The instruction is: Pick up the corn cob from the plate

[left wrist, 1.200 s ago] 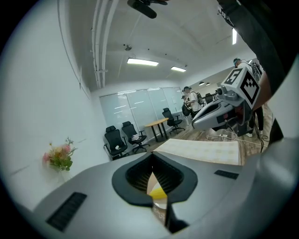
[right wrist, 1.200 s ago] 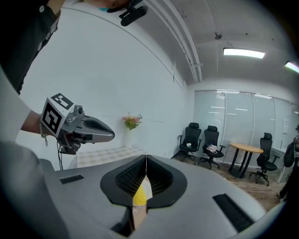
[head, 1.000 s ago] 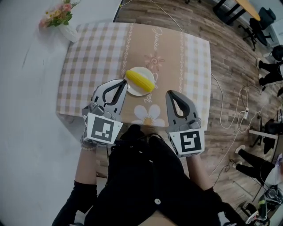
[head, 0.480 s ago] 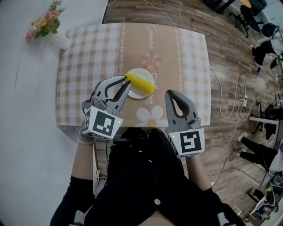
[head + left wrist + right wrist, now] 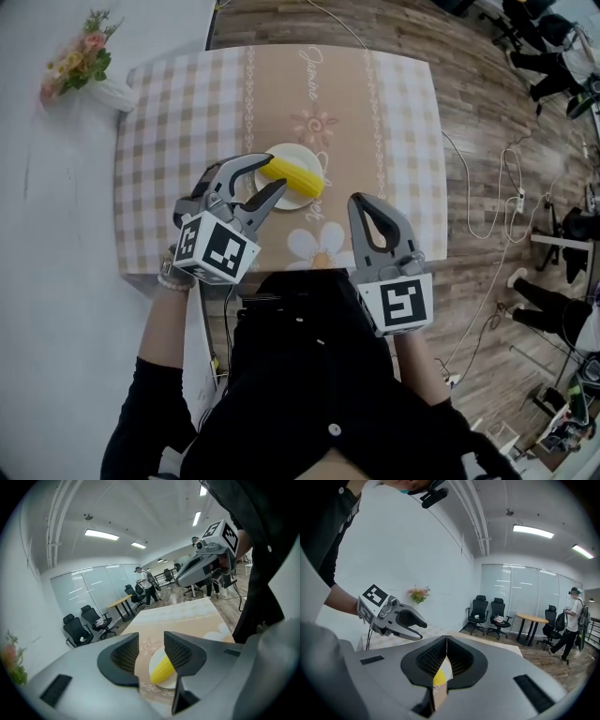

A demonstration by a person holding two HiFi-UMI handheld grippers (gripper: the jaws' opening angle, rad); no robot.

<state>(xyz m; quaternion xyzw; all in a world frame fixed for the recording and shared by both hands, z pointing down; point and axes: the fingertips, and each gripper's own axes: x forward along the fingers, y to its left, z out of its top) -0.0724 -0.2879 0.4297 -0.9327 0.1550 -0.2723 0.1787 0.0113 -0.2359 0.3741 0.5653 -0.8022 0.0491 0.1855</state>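
Left gripper jaws just opening, apart, seemingly empty, short of corn cob on plate. Right gripper closed. Risk: 1 jaw clips cob end, rolls it off.

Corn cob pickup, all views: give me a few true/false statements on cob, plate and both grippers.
1. The corn cob lies on the plate. True.
2. The left gripper is shut on the cob. False: its jaws stand apart, having just been opening, and the cob lies ungripped ahead of them.
3. The right gripper has its jaws together. True.
4. The flowers stand right beside the plate. False: they are at the far left corner of the table.
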